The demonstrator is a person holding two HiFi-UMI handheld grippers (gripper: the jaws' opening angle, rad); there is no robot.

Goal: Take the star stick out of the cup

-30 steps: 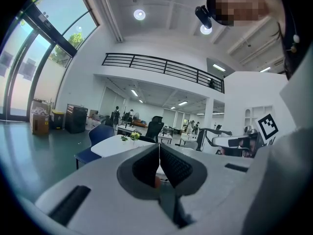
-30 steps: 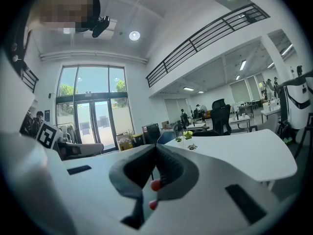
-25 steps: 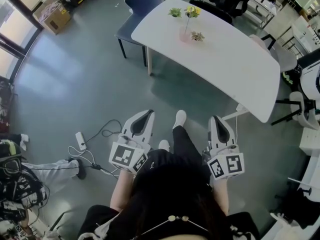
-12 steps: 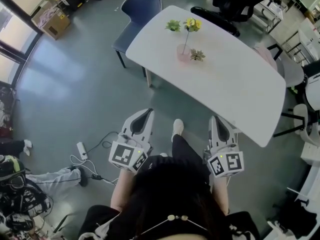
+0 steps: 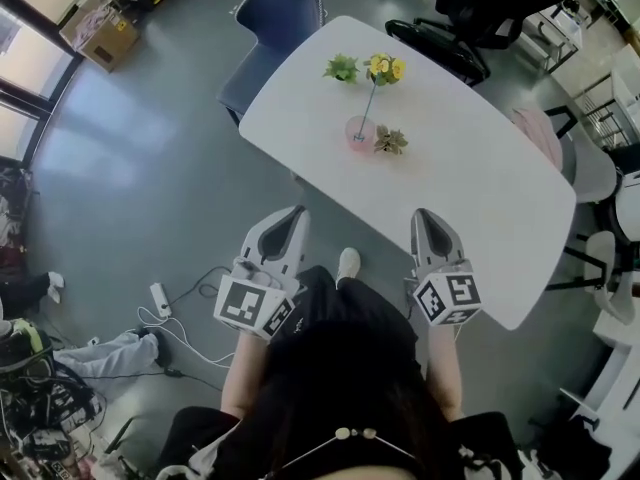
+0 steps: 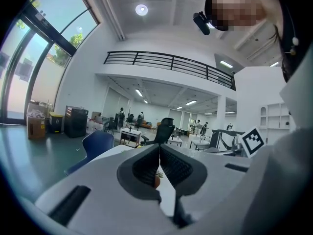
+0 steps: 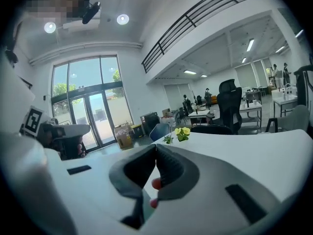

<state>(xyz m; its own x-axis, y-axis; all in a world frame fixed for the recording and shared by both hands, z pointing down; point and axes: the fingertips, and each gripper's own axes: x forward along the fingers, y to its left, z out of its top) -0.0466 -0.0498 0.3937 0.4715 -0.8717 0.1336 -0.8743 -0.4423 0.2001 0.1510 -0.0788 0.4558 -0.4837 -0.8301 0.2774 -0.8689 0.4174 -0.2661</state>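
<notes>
Grey floor [image 5: 150, 168] surrounds a white table [image 5: 480, 188], with a blue chair [image 5: 270, 28] at its far corner. The left gripper [image 5: 296, 213] and right gripper [image 5: 421, 215] are held by the table's near edge. Both have their jaws pressed together with nothing between them. A pink cup [image 5: 359, 131] stands on the table, well apart from both grippers. The yellow-topped star stick [image 5: 374, 90] leans inside it.

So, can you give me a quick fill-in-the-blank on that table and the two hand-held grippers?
The cup on the white table is ____ in colour.
The star stick standing in it has a ____ top.
Both the left gripper and the right gripper have their jaws ____.
The chair by the table's left end is dark ____.
Missing words: pink; yellow; shut; blue.
</notes>
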